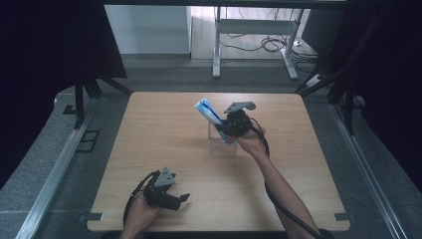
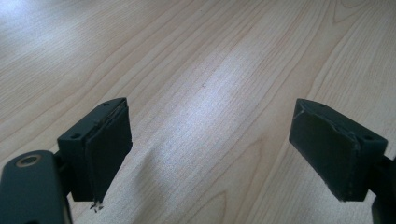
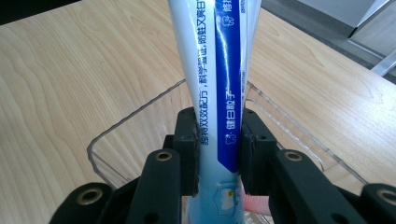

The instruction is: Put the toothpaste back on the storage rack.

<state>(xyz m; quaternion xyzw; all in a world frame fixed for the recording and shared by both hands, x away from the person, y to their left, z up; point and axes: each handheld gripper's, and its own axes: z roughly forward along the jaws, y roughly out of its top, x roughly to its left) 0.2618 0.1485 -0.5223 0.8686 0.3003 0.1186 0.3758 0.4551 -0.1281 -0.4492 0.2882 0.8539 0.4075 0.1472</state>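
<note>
One toothpaste tube, one clear container, two tongs on a wooden counter.

We count a single toothpaste tube (image 3: pixel 219 93), smooth white and blue plastic with printed lettering, clenched between the black pads of the right tongs (image 3: pixel 218 154) and standing tilted in one transparent, thin-walled rectangular container (image 3: pixel 121 140) near the middle of the counter (image 1: pixel 164 129), somewhat toward its far edge. From above we see the tube (image 1: pixel 208 112) leaning toward the far left corner, with the right tongs (image 1: pixel 230 128) over the container (image 1: pixel 219 145). The left tongs (image 1: pixel 174 200) rest near the near edge, released, their two matte pads spread wide over bare pale woodgrain (image 2: pixel 210 84). Beyond the counter lie grey carpet, a white desk frame, and loose cables.
</note>
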